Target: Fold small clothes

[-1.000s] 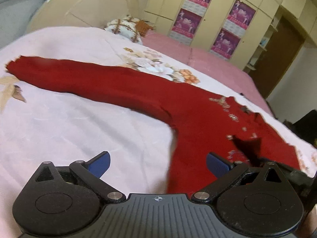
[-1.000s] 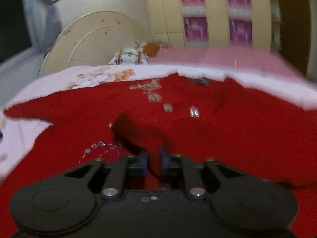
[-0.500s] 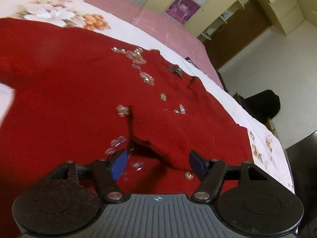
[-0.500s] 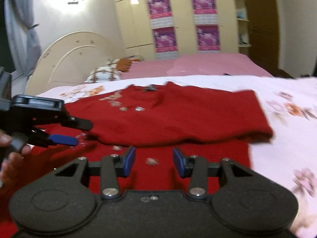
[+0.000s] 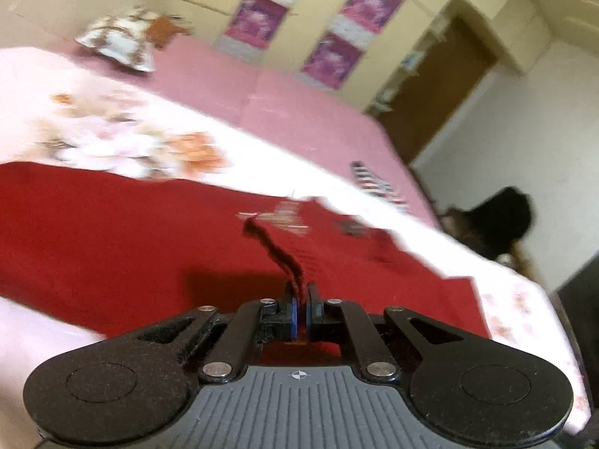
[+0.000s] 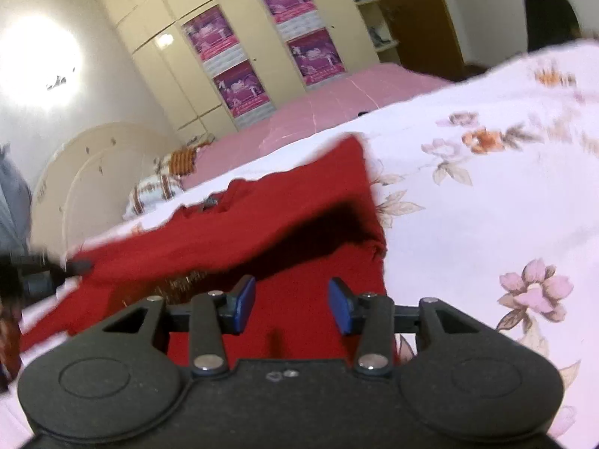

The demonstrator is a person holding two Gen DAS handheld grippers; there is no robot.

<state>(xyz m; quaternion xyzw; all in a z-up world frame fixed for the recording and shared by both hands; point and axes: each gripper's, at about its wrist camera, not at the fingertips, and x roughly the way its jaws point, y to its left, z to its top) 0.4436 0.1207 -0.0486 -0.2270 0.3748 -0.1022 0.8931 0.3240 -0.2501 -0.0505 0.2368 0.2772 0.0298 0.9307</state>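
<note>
**Red sweater spread across the bed, one edge pinched**

A floral bedsheet (image 6: 486, 194) is covering the near side of the bed, and a pink cover (image 5: 299, 112) is lying beyond it. The red sweater (image 5: 131, 232) is lying flat on the sheet, its long axis running crosswise through the left wrist view; in the right wrist view one sleeve is reaching away toward the pink cover. The left gripper (image 5: 299, 299) is pinching a raised ridge of the red knit, its jaws having just closed onto it. The right gripper (image 6: 292, 299) is hovering over the cloth, its jaws partly apart after opening, nothing between them.
</note>
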